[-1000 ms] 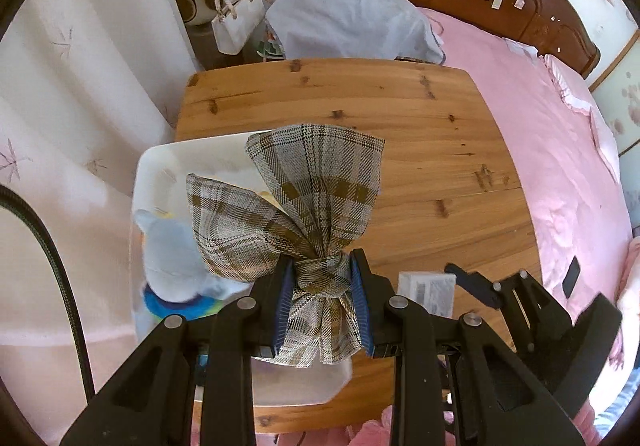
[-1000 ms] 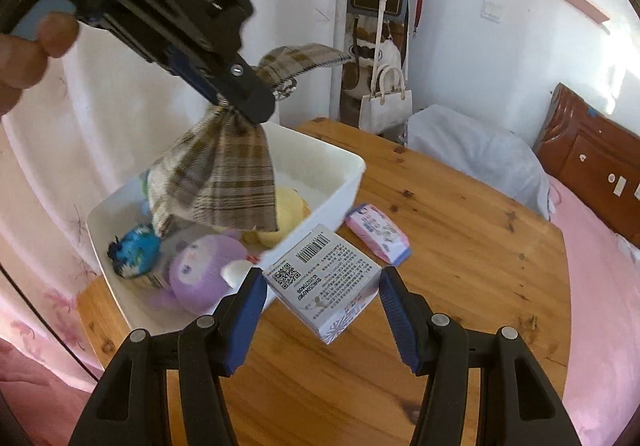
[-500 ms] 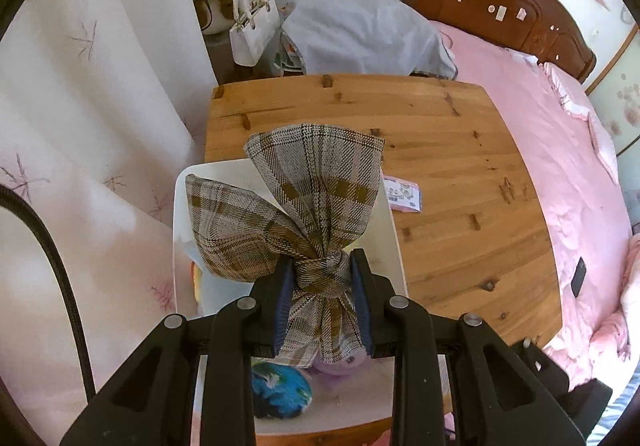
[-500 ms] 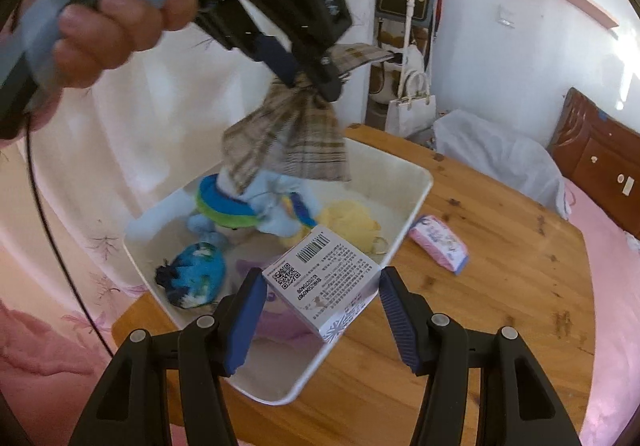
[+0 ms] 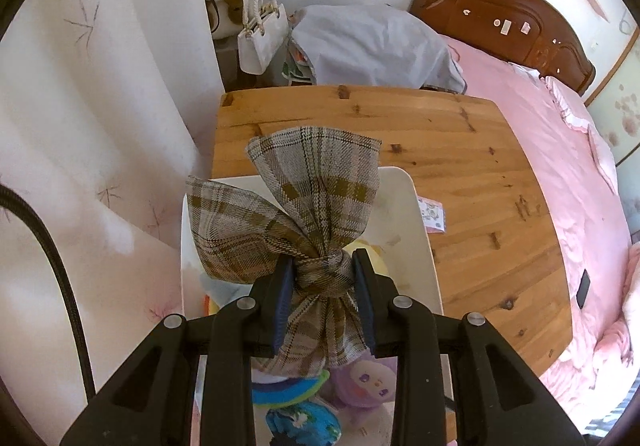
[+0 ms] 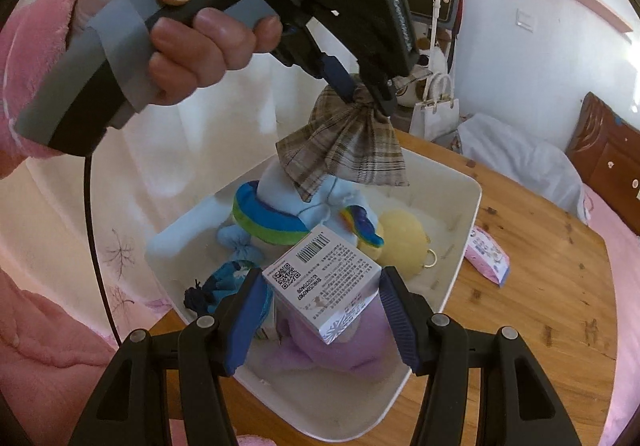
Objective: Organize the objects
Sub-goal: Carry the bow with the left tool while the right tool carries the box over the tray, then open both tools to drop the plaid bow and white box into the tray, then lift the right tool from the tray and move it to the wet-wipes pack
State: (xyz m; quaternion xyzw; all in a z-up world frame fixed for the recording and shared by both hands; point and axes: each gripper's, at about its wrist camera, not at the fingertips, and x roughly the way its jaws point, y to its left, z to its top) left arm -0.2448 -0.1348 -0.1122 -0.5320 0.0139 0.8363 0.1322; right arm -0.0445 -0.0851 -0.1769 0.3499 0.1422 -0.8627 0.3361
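My left gripper [image 5: 323, 266] grips a plaid cloth bow [image 5: 316, 181] by its knot, and its jaws are opening while the pads still touch the knot. In the right wrist view a hand holds that gripper [image 6: 368, 93], and the bow [image 6: 348, 149] hangs over a blue plush toy [image 6: 280, 213] in the white bin [image 6: 468, 230]. My right gripper [image 6: 322, 286] is shut on a white barcode box [image 6: 320, 266] above the bin's near end. The bin also holds a yellow toy [image 6: 404, 242] and a purple toy [image 6: 328, 350].
The bin [image 5: 416, 213] sits at the near left corner of a wooden table [image 5: 460, 165]. A pink packet [image 6: 488, 254] lies on the table just right of the bin. A pink bed [image 5: 560, 125], a grey covered bundle [image 5: 376, 41] and a white handbag [image 5: 260, 41] surround the table.
Both grippers have moved over the bin. The bow has come down close above the blue plush toy. The white box now hangs above the purple toy instead of beside the bin.
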